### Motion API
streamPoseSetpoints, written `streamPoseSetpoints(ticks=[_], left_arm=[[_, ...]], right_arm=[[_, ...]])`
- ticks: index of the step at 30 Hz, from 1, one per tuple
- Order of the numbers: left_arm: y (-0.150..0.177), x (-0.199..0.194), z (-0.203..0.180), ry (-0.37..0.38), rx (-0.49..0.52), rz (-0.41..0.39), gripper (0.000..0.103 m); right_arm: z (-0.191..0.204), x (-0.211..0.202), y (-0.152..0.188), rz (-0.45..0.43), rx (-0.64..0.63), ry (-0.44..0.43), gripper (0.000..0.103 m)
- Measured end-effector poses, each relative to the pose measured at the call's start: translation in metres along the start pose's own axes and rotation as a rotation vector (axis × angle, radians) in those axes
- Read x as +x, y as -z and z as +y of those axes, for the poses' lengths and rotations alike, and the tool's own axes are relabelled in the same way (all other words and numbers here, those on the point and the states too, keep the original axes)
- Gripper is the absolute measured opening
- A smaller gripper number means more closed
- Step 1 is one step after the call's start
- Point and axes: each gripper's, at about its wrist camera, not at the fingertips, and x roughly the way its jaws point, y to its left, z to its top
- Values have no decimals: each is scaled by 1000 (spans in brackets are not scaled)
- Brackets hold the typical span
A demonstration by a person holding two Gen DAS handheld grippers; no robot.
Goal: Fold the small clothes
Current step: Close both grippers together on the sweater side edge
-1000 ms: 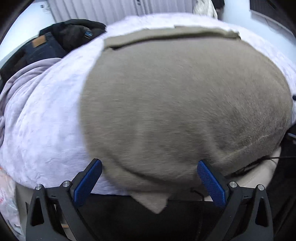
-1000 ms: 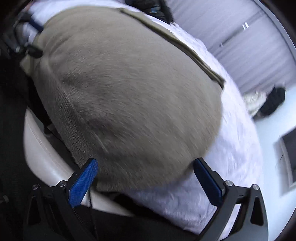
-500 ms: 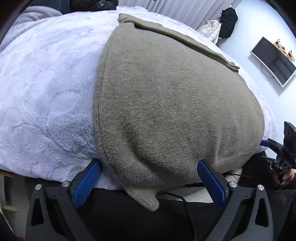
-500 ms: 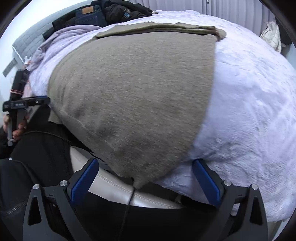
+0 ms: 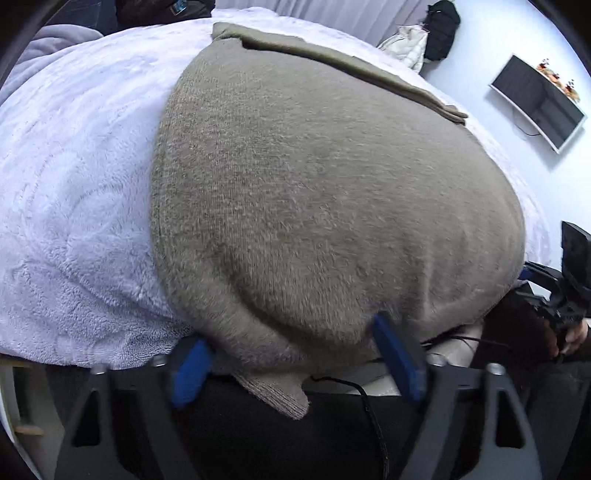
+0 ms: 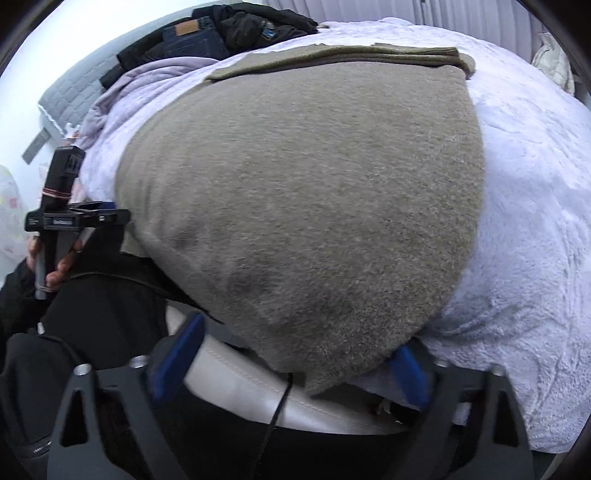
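Both claws, left (image 5: 295, 363) and right (image 6: 291, 363), have narrowed around the garment (image 5: 317, 206) hem.

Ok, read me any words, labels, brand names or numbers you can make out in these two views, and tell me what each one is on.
Nothing can be read for certain.
Tan patch on the jeans: it carries marks, too small to read.
White lettering on the left gripper body, seen from the right wrist: too blurred to read.
Blue tag on the black jacket: no legible text.
Olive knit garment and white fleece blanket: no labels or print visible.
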Motion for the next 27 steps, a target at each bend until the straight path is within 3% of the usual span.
streamPoseSetpoints(ticks=[2,5,8,9,11,16,20,21,22,25,27], left_arm=[[2,1,4,36,-14,2,72],[-1,4,16,63,-75,22,72],[-1,4,17,58,-63,32,71],[1,1,14,47,-44,22,57],[2,4,6,43,-28,16,41],[1,5,16,45,-58,36,41],[2,5,9,28,-33,26,34],[2,4,10,29,-36,19,23],[3,3,11,33,-38,12,18],[7,-4,2,8,-7,-23,13],[9,-10,-2,-6,16,-47,11]], right_arm=[[-6,1,3,8,16,-55,60],[-16,10,2,46,59,-85,58],[-16,16,0,64,73,-68,58],[-15,16,0,63,66,-66,58],[-8,17,1,56,50,-76,52],[-4,24,1,80,51,-65,56],[-1,31,-2,95,50,-53,60],[-1,31,-2,96,49,-50,60],[-1,31,-1,96,44,-46,59],[5,28,-1,78,17,-51,16],[7,23,-1,51,21,-62,14]])
